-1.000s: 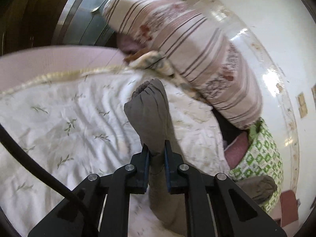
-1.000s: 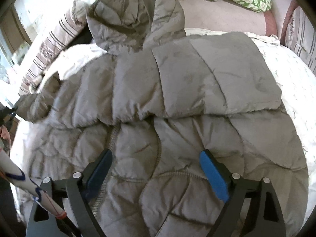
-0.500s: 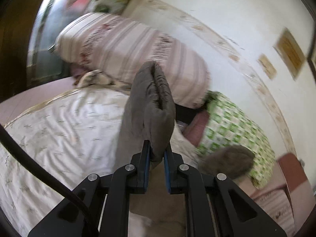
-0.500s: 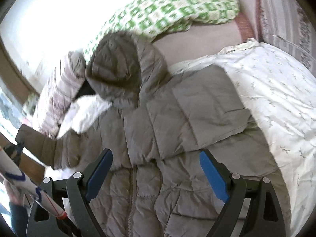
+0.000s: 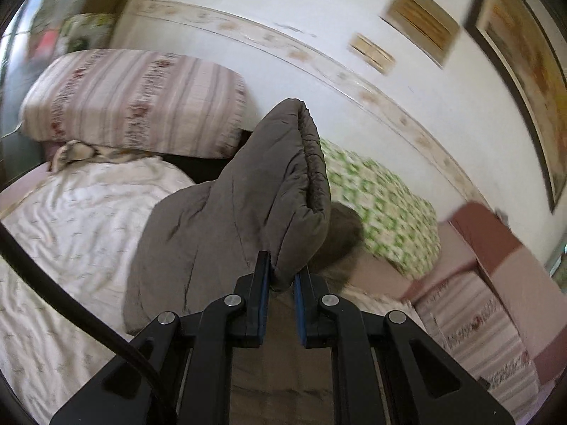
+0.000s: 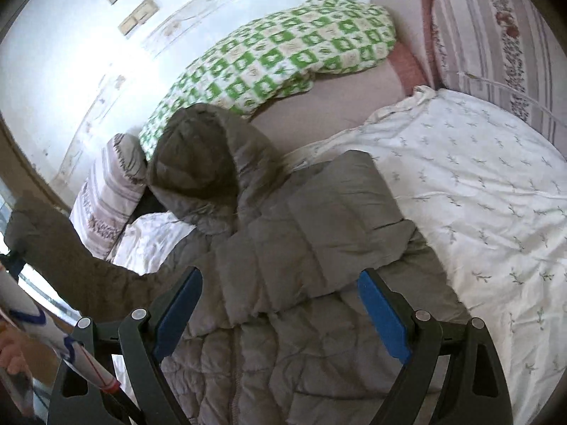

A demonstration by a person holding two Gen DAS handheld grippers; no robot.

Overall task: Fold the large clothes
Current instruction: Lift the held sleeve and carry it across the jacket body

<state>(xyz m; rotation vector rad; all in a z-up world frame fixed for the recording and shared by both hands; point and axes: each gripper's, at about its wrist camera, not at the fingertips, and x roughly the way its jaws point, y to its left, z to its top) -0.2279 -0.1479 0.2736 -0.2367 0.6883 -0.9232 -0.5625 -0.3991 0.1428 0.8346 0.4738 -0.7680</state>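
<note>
Above the bed, one sleeve of the grey padded jacket is clamped near its cuff by the left gripper, probably for folding across. The right gripper is held spread and empty over the jacket's body.

The jacket is grey-brown and quilted. The sheet is white with small green sprigs. One pillow has green-and-white checks; another pillow has pink stripes with red flowers.
</note>
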